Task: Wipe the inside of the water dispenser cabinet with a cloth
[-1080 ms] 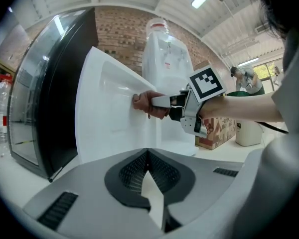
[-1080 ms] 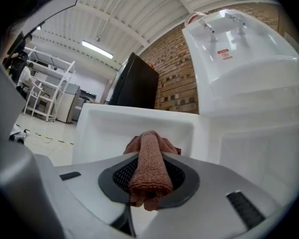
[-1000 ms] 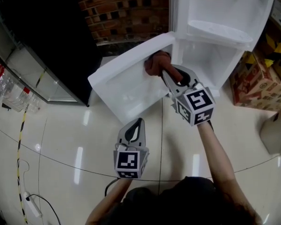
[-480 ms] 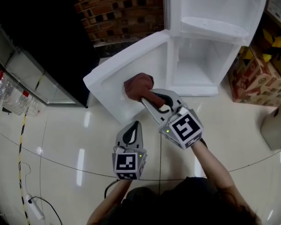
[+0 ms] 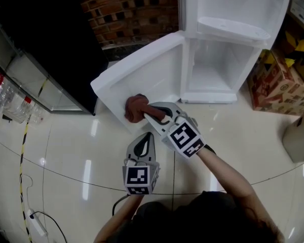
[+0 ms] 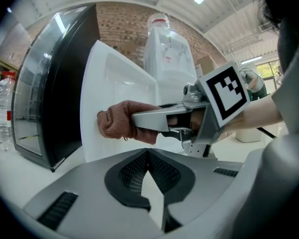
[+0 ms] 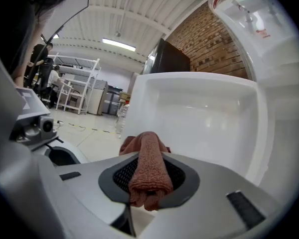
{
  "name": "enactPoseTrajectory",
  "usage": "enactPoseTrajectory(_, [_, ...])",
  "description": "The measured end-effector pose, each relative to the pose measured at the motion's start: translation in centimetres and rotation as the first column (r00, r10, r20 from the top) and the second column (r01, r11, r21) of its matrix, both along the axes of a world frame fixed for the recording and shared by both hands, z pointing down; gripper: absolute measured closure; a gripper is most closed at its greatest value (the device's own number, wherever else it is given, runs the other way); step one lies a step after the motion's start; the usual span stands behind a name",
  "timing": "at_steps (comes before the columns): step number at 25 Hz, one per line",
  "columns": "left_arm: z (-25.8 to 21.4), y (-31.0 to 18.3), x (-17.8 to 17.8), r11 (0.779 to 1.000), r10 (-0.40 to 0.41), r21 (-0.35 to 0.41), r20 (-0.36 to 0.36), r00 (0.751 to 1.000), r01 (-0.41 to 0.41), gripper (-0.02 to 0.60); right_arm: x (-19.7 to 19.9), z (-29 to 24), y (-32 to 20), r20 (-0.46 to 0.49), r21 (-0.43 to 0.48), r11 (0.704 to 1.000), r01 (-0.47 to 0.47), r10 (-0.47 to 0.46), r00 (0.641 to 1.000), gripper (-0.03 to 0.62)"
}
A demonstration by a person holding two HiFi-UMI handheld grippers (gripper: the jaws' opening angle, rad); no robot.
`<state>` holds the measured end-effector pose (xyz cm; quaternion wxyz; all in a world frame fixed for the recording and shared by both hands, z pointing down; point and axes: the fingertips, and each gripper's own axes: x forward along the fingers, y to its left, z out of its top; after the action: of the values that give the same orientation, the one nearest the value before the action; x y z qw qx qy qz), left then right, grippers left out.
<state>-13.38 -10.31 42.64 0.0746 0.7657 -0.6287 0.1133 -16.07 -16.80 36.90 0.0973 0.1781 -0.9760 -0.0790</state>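
The left tool (image 5: pixel 148 135) is hanging low in the centre of the head view, its jaws pressed together with nothing between them; it is idling, judging by its pose, simply keeping out of the way while the other does the wiping. Just above it and to the right, the right tool (image 5: pixel 149 113) is gripping a rust-brown cloth (image 5: pixel 135 108), a folded ridge of it pinched between the jaws and the loose bulk bunching out in front; that bulk is what is meeting the plastic, so the hard jaws are staying off the surface. The cloth is pressing against the inner face of the open door (image 5: pixel 152 70), near its lower left corner, and not inside the cabinet (image 5: pixel 220 65) itself, which is standing open and bare at centre right; the door is swinging wide to the left, and I judge this lets the arm reach both it and the compartment. Above the compartment the white water dispenser (image 5: pixel 233 9) is rising out of the top of the frame.

The glossy pale tiled floor (image 5: pixel 66 151) is reflecting ceiling lights; a brick wall (image 5: pixel 126 9) is standing behind the door at top centre, a dark glass-fronted case (image 5: pixel 45 44) is filling the upper left with bottles (image 5: pixel 10 97) beside it, and cardboard boxes (image 5: pixel 276 85) are crowding the right edge.
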Motion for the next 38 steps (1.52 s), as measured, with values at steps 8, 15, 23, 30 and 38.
enactPoseTrajectory(8, [0.0,-0.2,-0.2,1.000,0.000,-0.001,0.000,1.000,0.000,0.595,5.2,-0.5,-8.4,0.007,0.016,0.972,-0.235,0.235,0.972,0.510])
enactPoseTrajectory(15, [0.3,-0.1,-0.3,1.000,-0.006,-0.005,0.005,1.000,0.006,0.595,11.4,0.8,-13.4,0.014,-0.035,0.904,-0.426,0.427,0.904,0.510])
enactPoseTrajectory(23, [1.0,0.0,-0.9,0.999,-0.031,-0.008,0.007,0.999,0.031,0.595,10.2,2.2,-10.1,0.000,-0.020,0.938,-0.345,0.345,0.938,0.510])
enactPoseTrajectory(30, [0.9,0.0,-0.8,0.999,-0.034,-0.003,-0.001,0.999,0.034,0.595,2.5,6.6,1.0,-0.071,-0.051,0.999,-0.015,0.012,0.997,0.510])
enactPoseTrajectory(38, [1.3,0.3,-1.2,0.999,-0.040,-0.020,0.007,0.999,0.040,0.595,1.1,12.6,-0.9,-0.195,-0.102,0.993,-0.059,0.038,0.980,0.510])
